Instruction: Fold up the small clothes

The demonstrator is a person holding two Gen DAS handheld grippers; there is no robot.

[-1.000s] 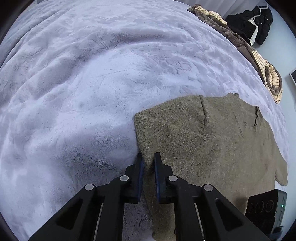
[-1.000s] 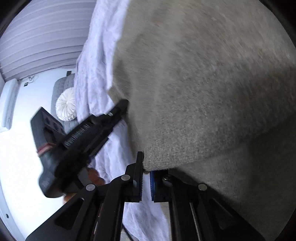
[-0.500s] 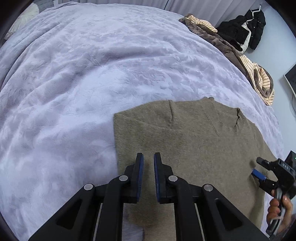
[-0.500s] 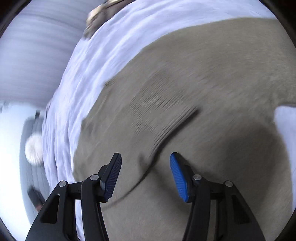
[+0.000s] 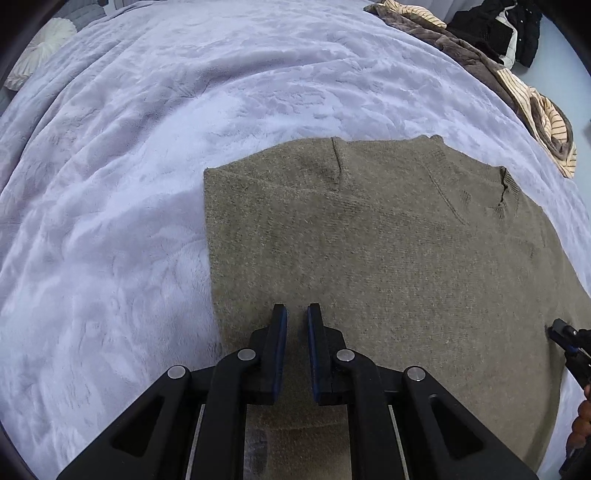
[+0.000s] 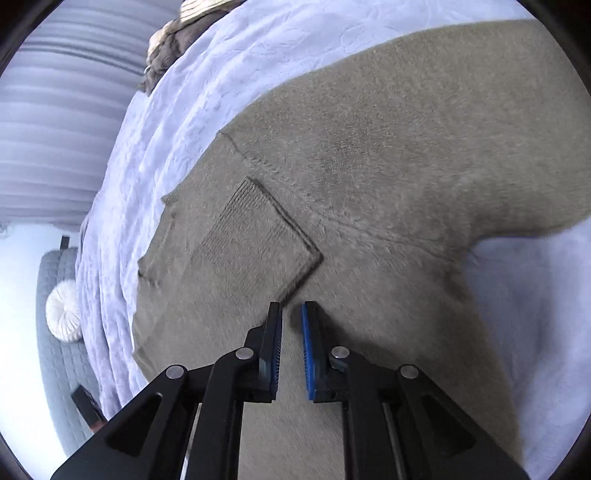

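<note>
An olive-brown knitted sweater [image 5: 369, 240] lies flat on the lilac bedspread [image 5: 147, 147], its left side folded to a straight edge. My left gripper [image 5: 297, 310] hovers over its near part, shut, with nothing between the pads. In the right wrist view a sleeve is folded in across the sweater [image 6: 388, 129], its ribbed cuff [image 6: 255, 229] lying on the body. My right gripper [image 6: 291, 308] hangs just below that cuff's corner, its jaws closing to a narrow gap with nothing in them. Its tip [image 5: 565, 332] shows at the sweater's right edge in the left wrist view.
A heap of brown and striped clothes [image 5: 517, 85] lies along the bed's far right edge, with black garments [image 5: 495, 29] behind it. A round white cushion [image 5: 37, 48] sits at the far left. Part of a hand [image 5: 580, 424] shows at the right rim.
The right gripper let go of the sweater part it was carrying, which now lies folded over the body, then narrowed its jaws again. The left gripper drifted right over the sweater, staying shut.
</note>
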